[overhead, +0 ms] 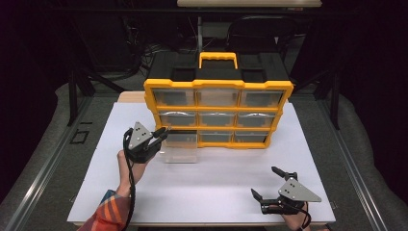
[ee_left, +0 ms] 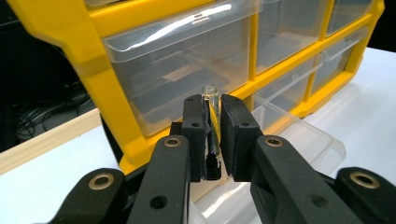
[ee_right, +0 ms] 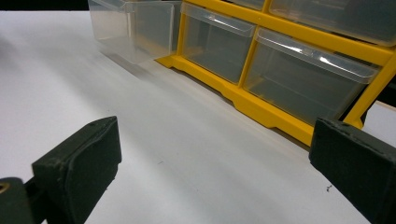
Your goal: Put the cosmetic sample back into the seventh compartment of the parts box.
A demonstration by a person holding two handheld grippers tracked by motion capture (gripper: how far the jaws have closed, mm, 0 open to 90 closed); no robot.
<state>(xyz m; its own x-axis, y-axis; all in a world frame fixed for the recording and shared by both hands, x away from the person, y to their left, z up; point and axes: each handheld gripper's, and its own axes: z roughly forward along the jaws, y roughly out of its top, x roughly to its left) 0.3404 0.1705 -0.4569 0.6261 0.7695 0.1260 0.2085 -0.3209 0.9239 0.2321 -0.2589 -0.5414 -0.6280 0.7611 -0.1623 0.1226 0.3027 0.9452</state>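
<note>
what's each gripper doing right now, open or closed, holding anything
left gripper: closed on a small clear vial, above the pulled-out clear drawer of the yellow organizer.
right gripper: jaws wide open, nothing between them.

Left gripper (overhead: 161, 133) clamped tight, forearm angled in from bottom edge. Right gripper (overhead: 266, 183) low near table's front, jaws spread wide, apparently idle.
</note>
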